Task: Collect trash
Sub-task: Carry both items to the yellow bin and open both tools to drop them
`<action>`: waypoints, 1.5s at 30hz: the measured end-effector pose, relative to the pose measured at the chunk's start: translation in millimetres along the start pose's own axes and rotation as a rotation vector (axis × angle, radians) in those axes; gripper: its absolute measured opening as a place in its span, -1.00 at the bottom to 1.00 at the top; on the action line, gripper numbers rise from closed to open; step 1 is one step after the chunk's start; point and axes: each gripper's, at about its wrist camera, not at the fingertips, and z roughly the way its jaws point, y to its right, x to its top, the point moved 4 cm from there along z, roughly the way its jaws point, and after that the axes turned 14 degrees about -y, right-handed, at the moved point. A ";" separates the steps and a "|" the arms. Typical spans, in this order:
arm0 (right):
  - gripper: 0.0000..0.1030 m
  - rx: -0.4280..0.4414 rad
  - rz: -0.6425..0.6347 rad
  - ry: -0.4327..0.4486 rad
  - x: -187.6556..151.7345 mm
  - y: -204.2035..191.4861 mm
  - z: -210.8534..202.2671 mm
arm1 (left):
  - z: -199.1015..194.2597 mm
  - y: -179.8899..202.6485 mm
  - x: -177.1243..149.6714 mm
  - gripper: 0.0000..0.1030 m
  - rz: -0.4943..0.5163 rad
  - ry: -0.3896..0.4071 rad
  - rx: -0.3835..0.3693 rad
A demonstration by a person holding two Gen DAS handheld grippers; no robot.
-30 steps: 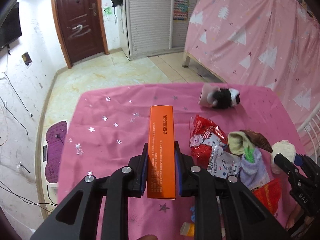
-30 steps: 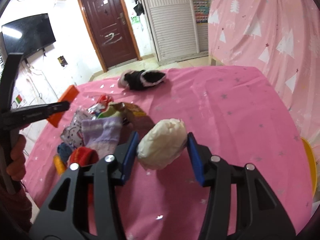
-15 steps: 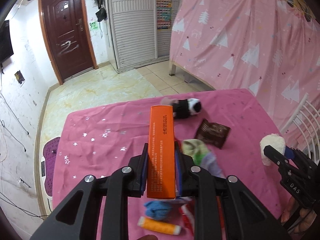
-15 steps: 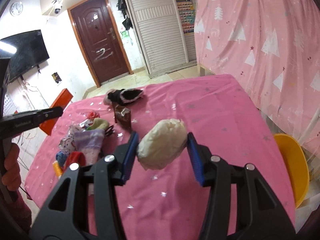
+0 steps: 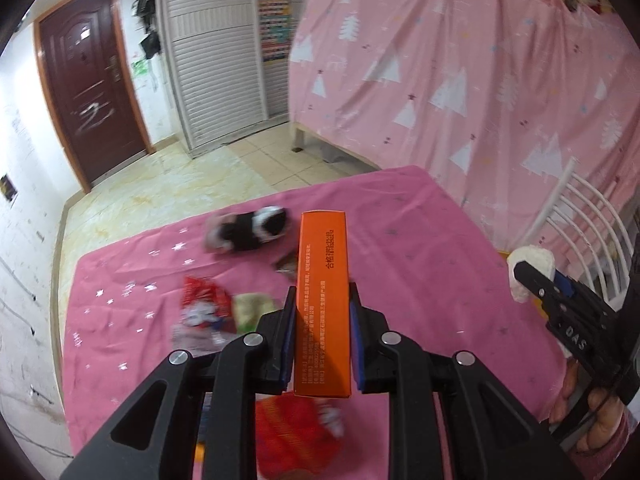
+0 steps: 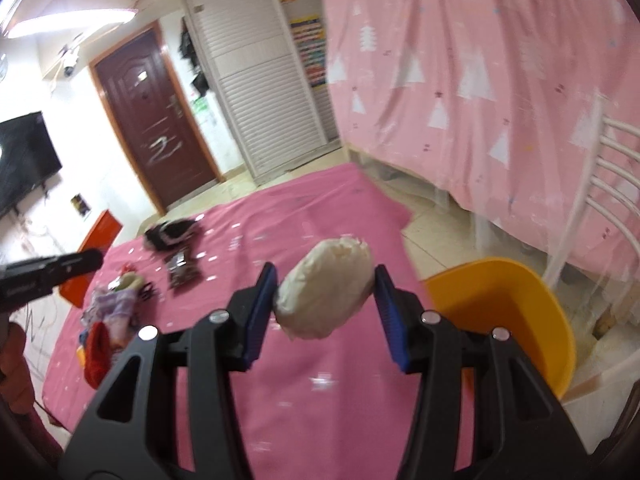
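My left gripper [image 5: 322,300] is shut on a long orange box [image 5: 323,288] and holds it above the pink table [image 5: 420,248]. My right gripper [image 6: 325,280] is shut on a crumpled white paper wad [image 6: 326,286], held above the table's right edge beside a yellow bin [image 6: 516,312]. The right gripper with the wad [image 5: 532,264] shows at the right of the left wrist view. The orange box [image 6: 96,240] shows at the left of the right wrist view.
On the table lie a black-and-white sock [image 5: 256,232], a red wrapper [image 5: 204,300], a brown wrapper [image 6: 182,268], mixed socks [image 6: 116,300] and a red item [image 5: 296,428]. A white chair [image 6: 612,184] and a pink curtain [image 5: 460,80] stand to the right.
Both grippers have moved right and lifted with their loads. The yellow bin has come fully into the right wrist view, close to the wad.
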 end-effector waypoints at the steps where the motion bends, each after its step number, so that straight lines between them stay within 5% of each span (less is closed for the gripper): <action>1: -0.08 -0.004 0.018 0.005 0.4 9.7 -2.2 | 0.7 10.7 1.4 -0.68 0.016 0.000 -0.003; 17: -0.08 -0.158 0.171 0.029 0.2 111.8 -7.4 | 23.8 151.1 25.7 -0.68 0.163 -0.060 -0.124; 28: -0.04 -0.143 0.243 -0.003 -3.4 147.1 4.5 | 49.8 235.3 45.9 -0.68 0.183 -0.115 -0.253; 34: 0.12 -0.134 0.272 -0.001 -3.1 156.8 4.8 | 63.6 251.7 45.9 -0.58 0.169 -0.150 -0.232; 37: 0.12 -0.131 0.285 0.002 -4.3 159.8 3.4 | 65.3 253.9 45.8 -0.16 0.163 -0.158 -0.243; 45: 0.12 -0.123 0.277 0.011 -3.1 154.7 1.2 | 53.6 242.3 44.7 -0.09 0.145 -0.132 -0.236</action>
